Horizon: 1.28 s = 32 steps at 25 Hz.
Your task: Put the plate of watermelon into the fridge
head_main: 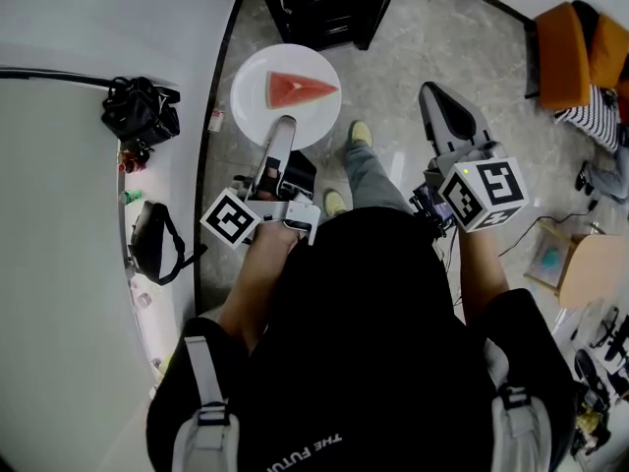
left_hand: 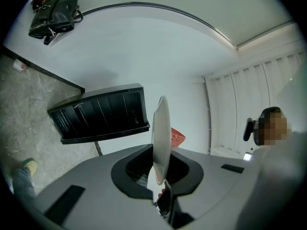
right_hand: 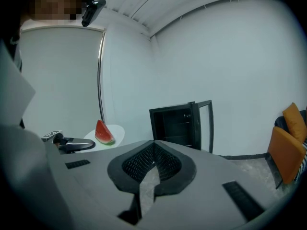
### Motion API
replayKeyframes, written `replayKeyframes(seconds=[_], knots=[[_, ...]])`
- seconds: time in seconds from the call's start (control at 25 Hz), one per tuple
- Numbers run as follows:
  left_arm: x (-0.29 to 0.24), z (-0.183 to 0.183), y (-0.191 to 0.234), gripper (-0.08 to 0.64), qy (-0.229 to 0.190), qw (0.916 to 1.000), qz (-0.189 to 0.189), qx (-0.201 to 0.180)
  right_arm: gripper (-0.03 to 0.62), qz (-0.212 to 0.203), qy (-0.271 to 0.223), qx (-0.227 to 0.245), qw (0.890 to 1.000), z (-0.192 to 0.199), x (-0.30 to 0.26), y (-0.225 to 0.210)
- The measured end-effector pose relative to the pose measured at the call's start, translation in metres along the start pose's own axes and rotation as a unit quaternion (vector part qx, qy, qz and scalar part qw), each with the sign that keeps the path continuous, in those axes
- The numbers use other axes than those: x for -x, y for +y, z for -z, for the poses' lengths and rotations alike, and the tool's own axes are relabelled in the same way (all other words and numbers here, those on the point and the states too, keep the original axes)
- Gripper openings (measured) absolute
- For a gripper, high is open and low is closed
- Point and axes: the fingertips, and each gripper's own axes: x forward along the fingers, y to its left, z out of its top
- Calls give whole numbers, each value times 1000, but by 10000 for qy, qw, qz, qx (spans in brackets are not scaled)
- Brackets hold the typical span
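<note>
Holding the plate (head_main: 254,91) out front by its near rim, the left gripper (head_main: 283,126) has its jaws pinched tight on the edge, so the plate hangs over the floor (head_main: 393,57) pretty much flat. The left forearm (head_main: 257,283) is stretched forward from the body with the hand wrapped on the handle, and the gripper points roughly level. One watermelon slice (head_main: 300,88) sits on the plate, tip pointing toward the person's right. In the left gripper view the plate is edge-on right between the jaws, with the red of the melon peeking out behind it. The right gripper (head_main: 437,96) is held out on the other side, tipped a bit downward, jaws closed together with nothing in them. The black fridge (head_main: 324,3) is straight ahead, just past the plate, and the right gripper view shows its door (right_hand: 205,123) swung open. Plate's not inside it yet. Off to the left, a couple of black bags (head_main: 141,109) sit on a white counter (head_main: 59,214).
</note>
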Motion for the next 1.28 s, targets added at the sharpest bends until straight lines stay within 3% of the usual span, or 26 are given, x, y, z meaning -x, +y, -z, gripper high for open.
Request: replayKeyframes(seconds=[0.28,0.64,1.28], knots=[[-39,-7,8,32,-30,9998,-139,-109,9,-30,77,-108,9999,-5,-27,-27],[-90,-19,11,33,-306,9994,-130,30,9,-143,74,-79,9998,-22,-69,-49],[-154,-22,24,32,-270,9993,-269,52,9,-347,130,-114,9992,-43,-111,-99]])
